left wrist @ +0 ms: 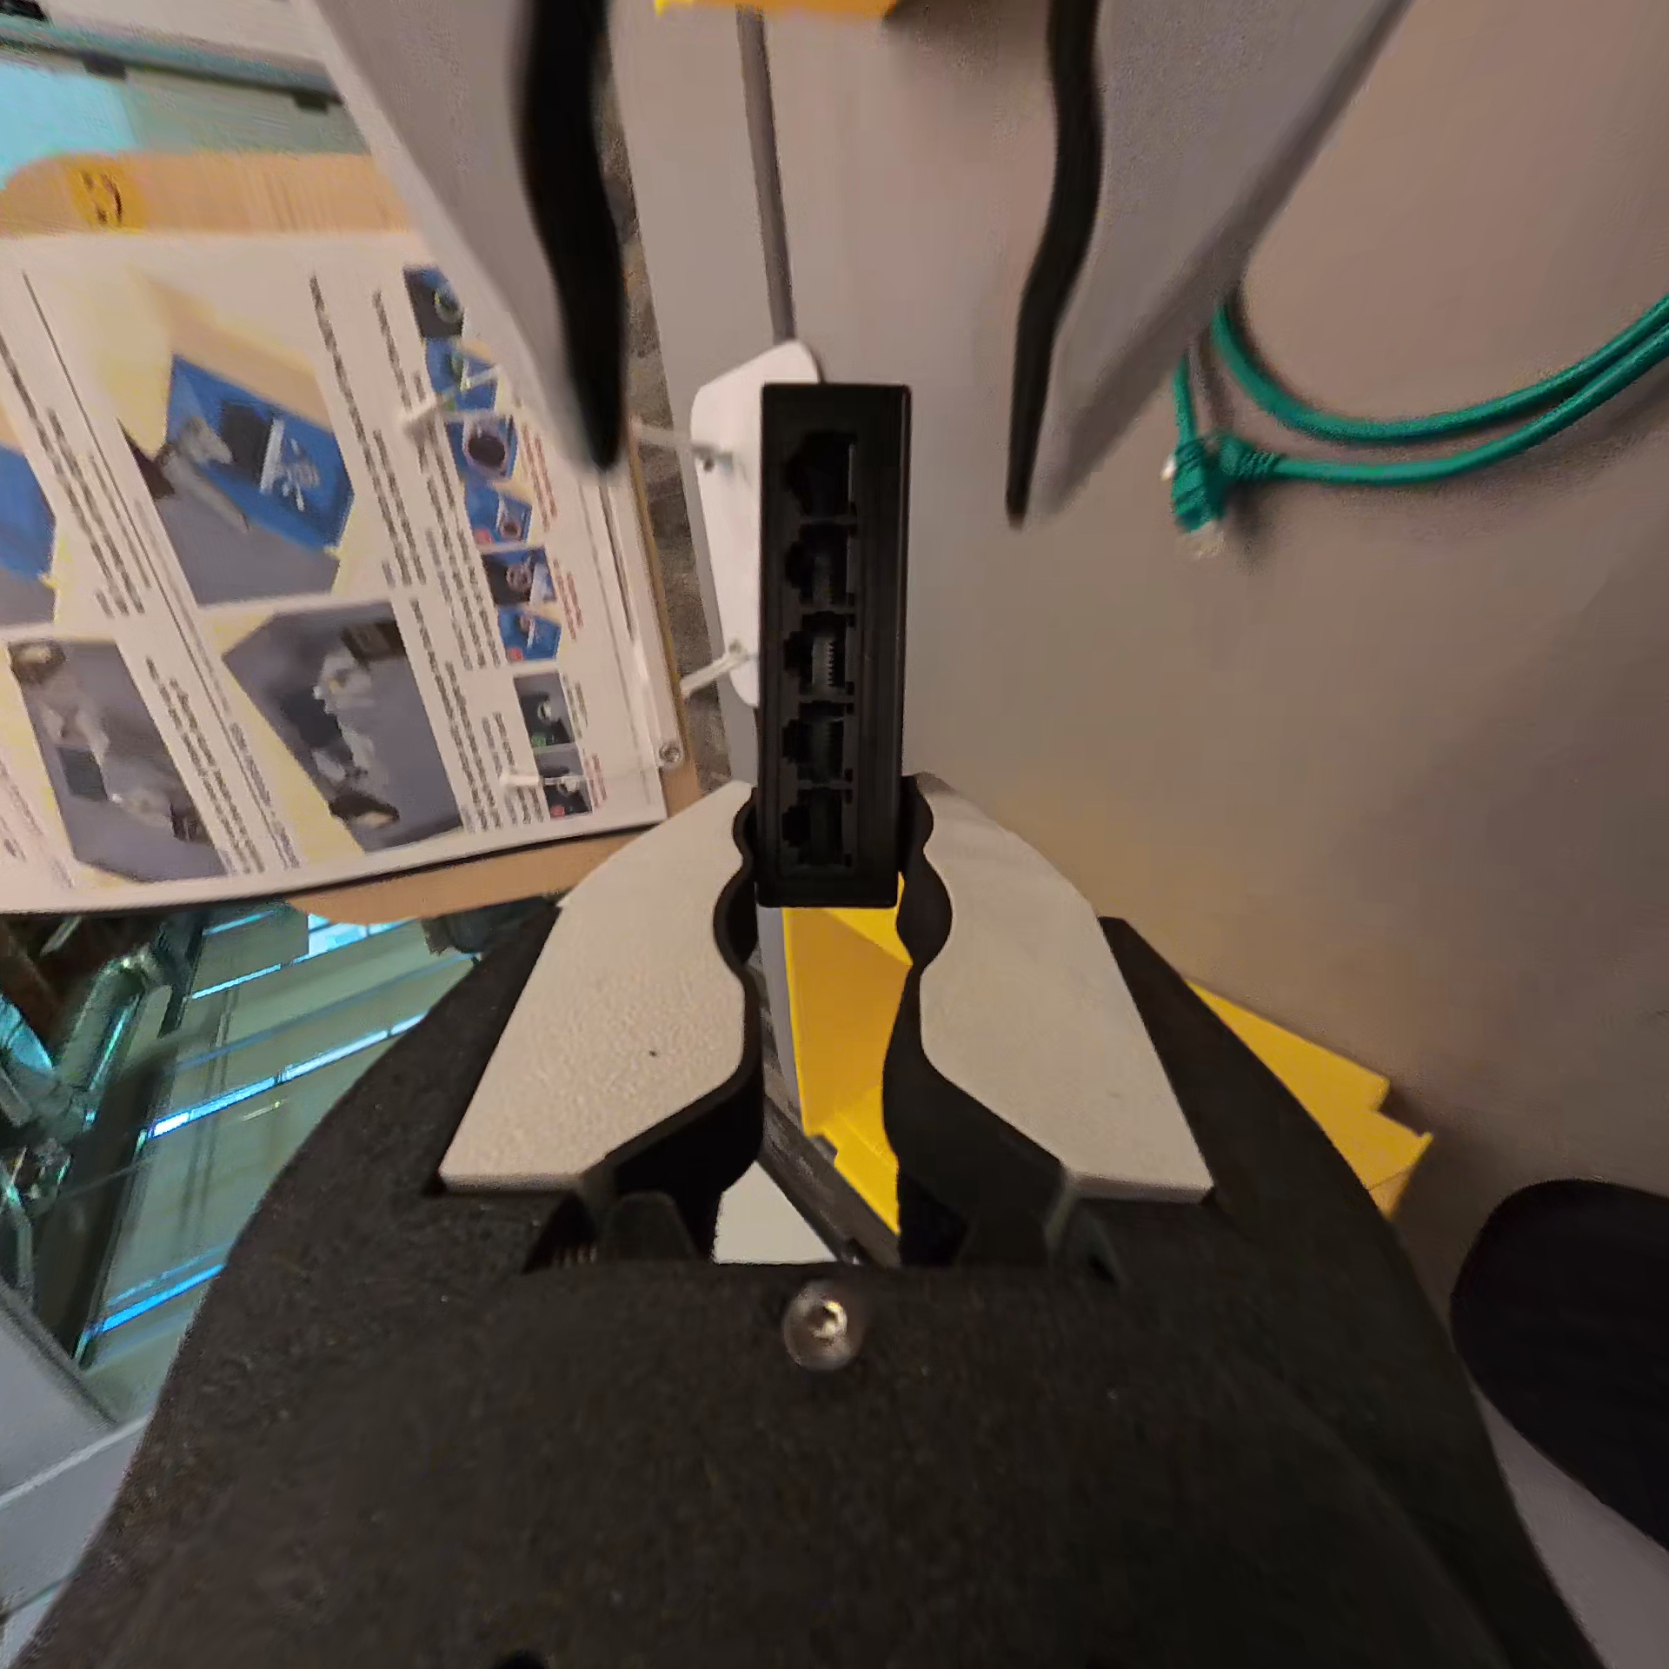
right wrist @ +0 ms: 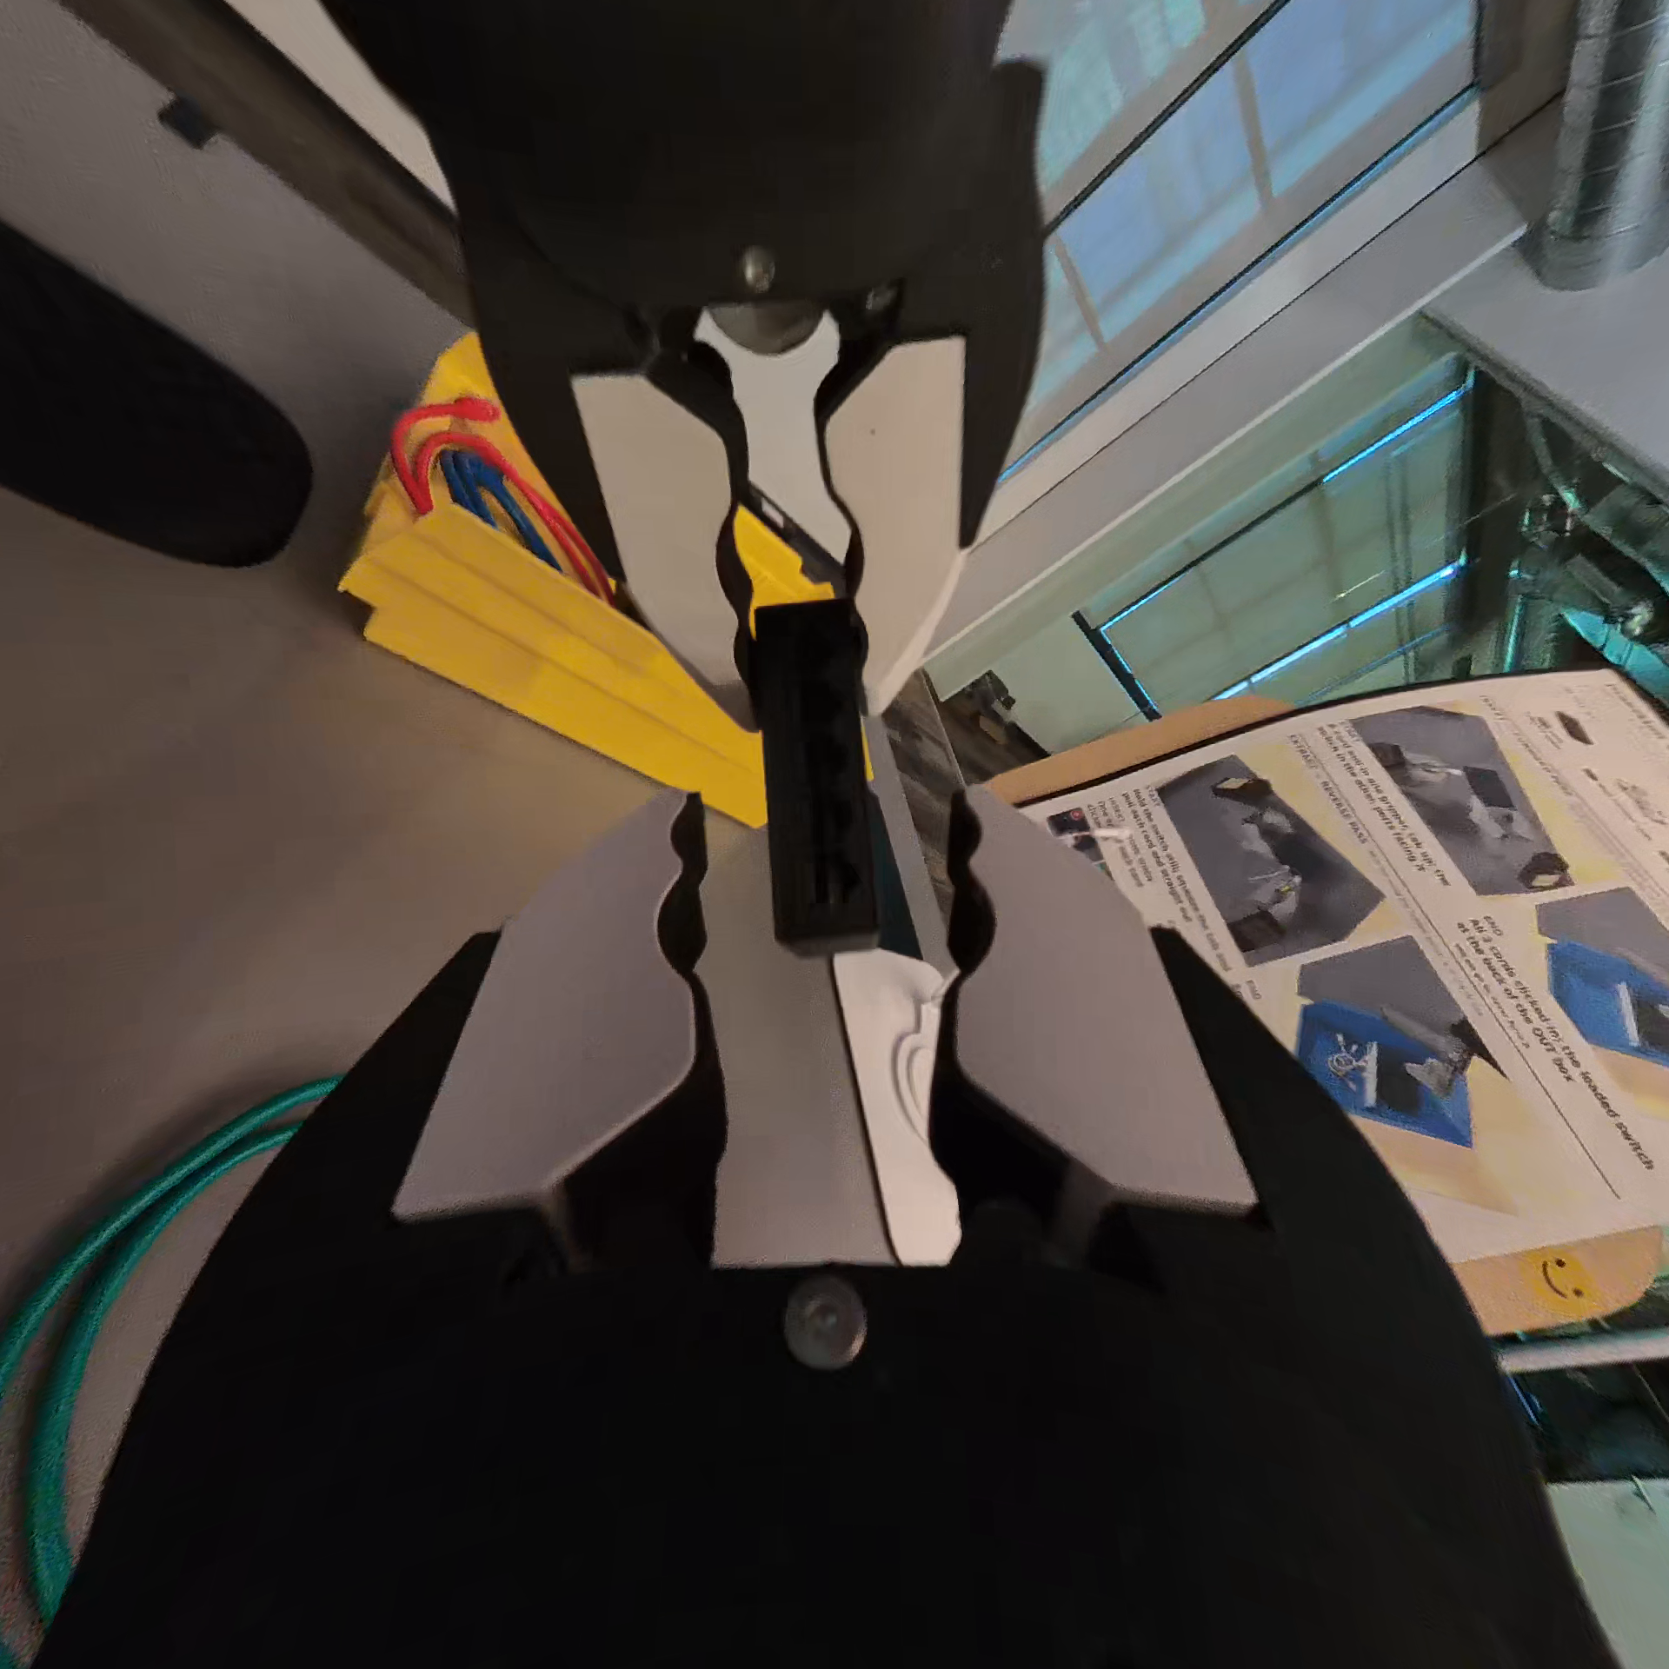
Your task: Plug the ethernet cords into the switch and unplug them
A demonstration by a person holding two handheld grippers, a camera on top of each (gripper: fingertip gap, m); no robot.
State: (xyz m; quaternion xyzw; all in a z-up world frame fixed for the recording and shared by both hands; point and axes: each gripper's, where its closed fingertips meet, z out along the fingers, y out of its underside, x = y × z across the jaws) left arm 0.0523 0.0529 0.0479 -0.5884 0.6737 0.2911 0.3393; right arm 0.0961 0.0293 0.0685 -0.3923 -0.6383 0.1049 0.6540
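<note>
A black switch (left wrist: 831,632) with several empty ports is held upright over the grey table. My left gripper (left wrist: 831,817) is shut on its near end. My right gripper (left wrist: 813,379) hangs open beyond the switch's far end, not touching it. In the right wrist view my right gripper (right wrist: 822,831) is open and empty, with its fingers either side of the switch (right wrist: 817,813), while the left gripper (right wrist: 795,614) pinches the far end. A green ethernet cord (left wrist: 1355,433) lies loose on the table, its plug (left wrist: 1197,506) free. It also shows in the right wrist view (right wrist: 135,1201).
A yellow bin (right wrist: 542,650) holds red and blue cords (right wrist: 506,506). A printed instruction sheet (left wrist: 271,542) on a cardboard backing lies beside the work spot. A white plastic piece (right wrist: 903,1084) lies under the switch. A black rounded object (right wrist: 135,433) sits on the table. Windows stand behind. Some 6 centimetres of space lies between my two pairs of fingers. Both grippers' tips are roughly 30 centimetres from the black rounded object (right wrist: 135,433).
</note>
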